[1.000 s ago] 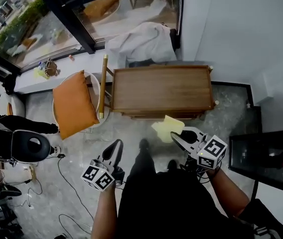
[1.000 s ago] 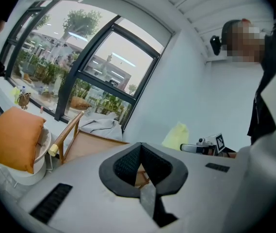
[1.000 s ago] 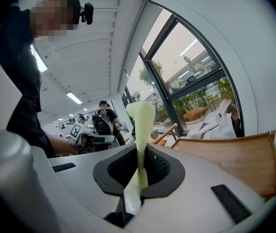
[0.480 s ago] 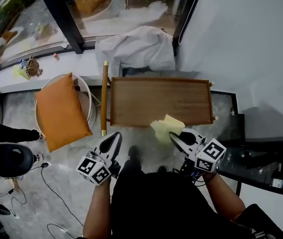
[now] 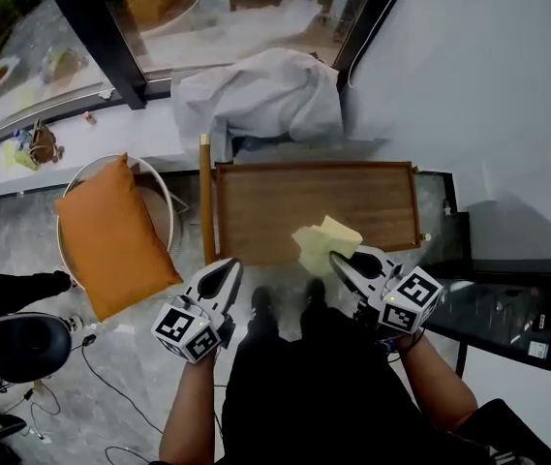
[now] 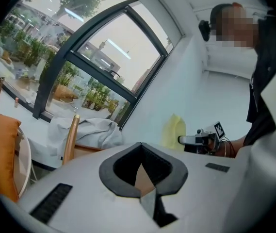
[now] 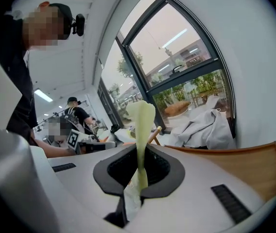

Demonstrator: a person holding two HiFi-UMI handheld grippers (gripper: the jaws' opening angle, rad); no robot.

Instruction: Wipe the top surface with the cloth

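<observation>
The brown wooden table top (image 5: 285, 206) lies just ahead of me. My right gripper (image 5: 337, 259) is shut on a pale yellow cloth (image 5: 321, 241), which hangs over the table's near edge. In the right gripper view the cloth (image 7: 140, 130) stands up from the shut jaws (image 7: 136, 188), with the table top (image 7: 239, 165) to the right. My left gripper (image 5: 227, 270) is shut and holds nothing, just short of the table's near left corner. Its jaws (image 6: 141, 181) meet in the left gripper view, where the cloth (image 6: 174, 132) shows beyond.
An orange cushion (image 5: 110, 235) leans on a round white chair left of the table. A grey sheet (image 5: 256, 95) is heaped behind it below the window. A dark cabinet (image 5: 507, 308) stands at the right by the white wall. Another person (image 7: 75, 111) stands far off.
I have stepped closer to the table. Both grippers have come up to its near edge, and the cloth now overlaps the wooden top instead of hanging over the floor.
</observation>
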